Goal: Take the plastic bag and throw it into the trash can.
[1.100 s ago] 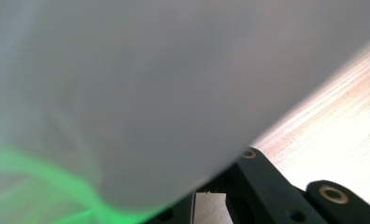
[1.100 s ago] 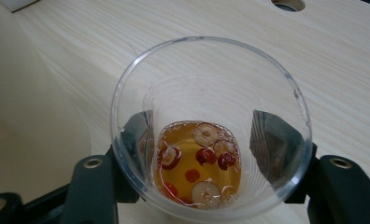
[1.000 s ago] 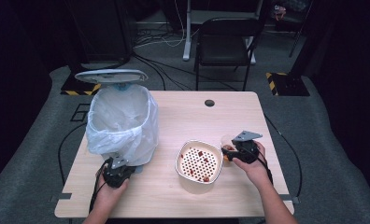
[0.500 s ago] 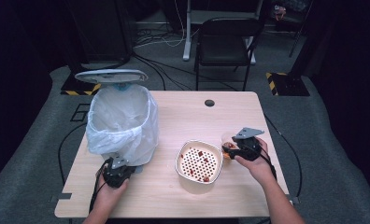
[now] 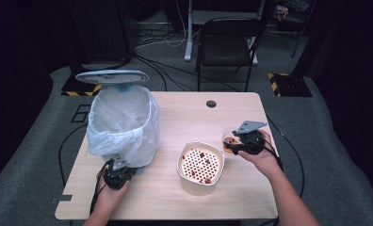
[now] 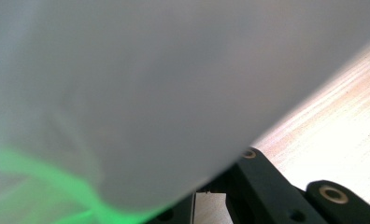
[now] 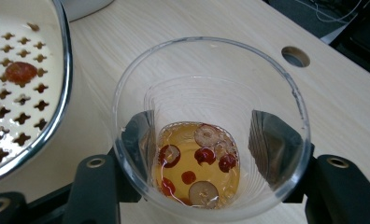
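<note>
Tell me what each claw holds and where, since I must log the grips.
Right claw: clear plastic cup of amber liquid with red fruit slices, clamped across its lower wall. Left claw: shut at the white bin liner; hold unclear.

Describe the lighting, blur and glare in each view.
High view: the table is lit and sharp, the room around it dark. Left gripper view: the bag hangs close to the lens, a soft grey blur with a green tint at the lower left. Right gripper view: the cup is sharp, with bright highlights on its clear wall.
</note>
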`<move>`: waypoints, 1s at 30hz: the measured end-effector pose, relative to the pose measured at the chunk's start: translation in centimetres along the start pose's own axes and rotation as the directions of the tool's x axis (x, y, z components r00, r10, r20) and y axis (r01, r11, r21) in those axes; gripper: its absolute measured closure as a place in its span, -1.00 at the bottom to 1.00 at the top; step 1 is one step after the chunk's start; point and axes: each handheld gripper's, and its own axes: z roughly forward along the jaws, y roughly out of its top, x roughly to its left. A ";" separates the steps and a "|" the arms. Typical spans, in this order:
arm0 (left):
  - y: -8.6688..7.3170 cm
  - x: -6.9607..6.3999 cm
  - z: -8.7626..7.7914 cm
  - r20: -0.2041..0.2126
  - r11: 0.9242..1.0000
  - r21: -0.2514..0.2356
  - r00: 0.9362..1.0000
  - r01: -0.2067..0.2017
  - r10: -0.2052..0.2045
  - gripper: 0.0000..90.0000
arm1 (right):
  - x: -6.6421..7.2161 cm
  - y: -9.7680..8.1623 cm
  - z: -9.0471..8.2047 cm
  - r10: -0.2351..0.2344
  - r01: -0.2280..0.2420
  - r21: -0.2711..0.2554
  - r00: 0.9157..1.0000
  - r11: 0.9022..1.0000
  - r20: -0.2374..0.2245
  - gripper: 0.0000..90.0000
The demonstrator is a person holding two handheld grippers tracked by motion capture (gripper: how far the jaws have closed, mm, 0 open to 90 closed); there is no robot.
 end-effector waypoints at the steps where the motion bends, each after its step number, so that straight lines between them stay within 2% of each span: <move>1: 0.0 0.0 0.0 0.000 1.000 -0.002 1.000 0.000 0.000 1.00 | 0.0 0.2 -0.1 -0.006 0.006 -0.004 1.000 1.000 -0.003 -0.09; 2: 0.0 0.0 0.1 0.000 1.000 -0.009 1.000 -0.003 0.003 1.00 | -0.1 0.5 -0.1 -0.023 0.023 -0.008 1.000 1.000 -0.016 -0.09; 6: 0.0 0.1 0.0 0.007 1.000 -0.010 1.000 -0.024 0.024 1.00 | -0.2 1.4 -0.2 -0.039 0.039 -0.019 0.998 0.999 -0.044 -0.09; 10: 0.0 0.1 0.0 0.007 1.000 -0.011 1.000 -0.020 0.020 1.00 | -0.3 2.3 -0.2 -0.070 0.068 -0.021 0.996 0.997 -0.062 -0.09; 11: 0.0 0.0 0.1 0.007 1.000 -0.019 1.000 -0.004 0.004 1.00 | -0.3 2.5 -0.2 -0.075 0.073 -0.026 0.995 0.997 -0.071 -0.09; 14: 0.0 0.1 0.1 0.008 1.000 -0.014 1.000 -0.015 0.015 1.00 | -0.4 3.1 -0.1 -0.076 0.071 -0.053 0.992 0.996 -0.103 -0.09; 16: 0.0 0.0 0.1 0.001 1.000 -0.012 1.000 0.008 -0.008 1.00 | -0.3 3.4 -0.1 -0.088 0.081 -0.063 0.990 0.995 -0.111 -0.09; 17: 0.0 -0.1 0.1 -0.001 1.000 -0.010 1.000 0.011 -0.011 1.00 | -0.3 3.6 0.0 -0.102 0.093 -0.078 0.988 0.993 -0.115 -0.09; 18: 0.0 0.1 0.0 0.009 1.000 -0.013 1.000 -0.014 0.015 1.00 | -0.3 3.7 0.0 -0.123 0.113 -0.080 0.984 0.990 -0.125 -0.09; 19: 0.0 0.0 0.0 0.001 1.000 -0.008 1.000 0.003 -0.003 1.00 | -0.2 3.9 0.1 -0.123 0.112 -0.087 0.984 0.990 -0.128 -0.09; 20: 0.0 0.1 0.0 0.008 1.000 -0.009 1.000 -0.019 0.020 1.00 | -0.1 4.1 0.1 -0.132 0.119 -0.099 0.981 0.988 -0.143 -0.09; 22: 0.0 0.0 0.1 -0.003 1.000 -0.008 1.000 0.007 -0.007 1.00 | 0.0 4.4 0.1 -0.144 0.126 -0.119 0.977 0.985 -0.158 -0.09; 24: 0.0 0.0 0.1 0.000 1.000 -0.011 1.000 0.000 0.000 1.00 | 0.1 4.6 0.2 -0.153 0.131 -0.134 0.973 0.982 -0.173 -0.09; 29: 0.0 0.0 0.1 -0.001 1.000 -0.012 1.000 0.005 -0.005 1.00 | 0.5 5.1 0.3 -0.181 0.159 -0.135 0.968 0.978 -0.172 -0.09; 30: 0.0 0.0 0.1 -0.001 1.000 -0.012 1.000 0.005 -0.005 1.00 | 0.6 5.2 0.2 -0.201 0.179 -0.136 0.965 0.974 -0.169 -0.09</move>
